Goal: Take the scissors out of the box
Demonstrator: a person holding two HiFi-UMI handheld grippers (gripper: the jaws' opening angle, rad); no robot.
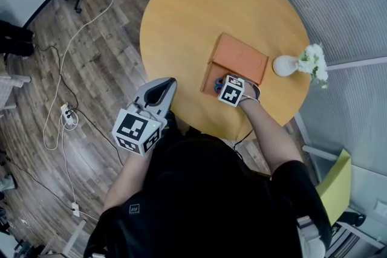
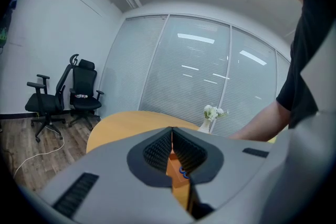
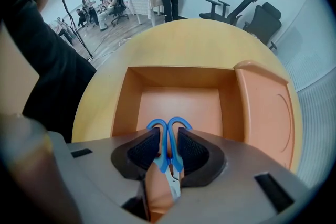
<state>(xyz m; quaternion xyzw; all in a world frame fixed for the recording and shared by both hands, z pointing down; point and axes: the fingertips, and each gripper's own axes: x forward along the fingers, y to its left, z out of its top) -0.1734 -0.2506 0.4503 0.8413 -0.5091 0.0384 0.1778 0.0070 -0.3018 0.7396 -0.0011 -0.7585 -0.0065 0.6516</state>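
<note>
My left hand-held gripper (image 1: 162, 87) hung just off the edge of the counter (image 1: 181, 15), jaws pressed together on nothing. To its right, the right hand-held gripper (image 3: 168, 139) reached into the open orange box (image 3: 178, 75) and pinched the scissors (image 3: 169, 162) by their blue handles. I judged the grasp made, yet the scissors lay inside the box. Lifting them clear and setting them down was left.
</note>
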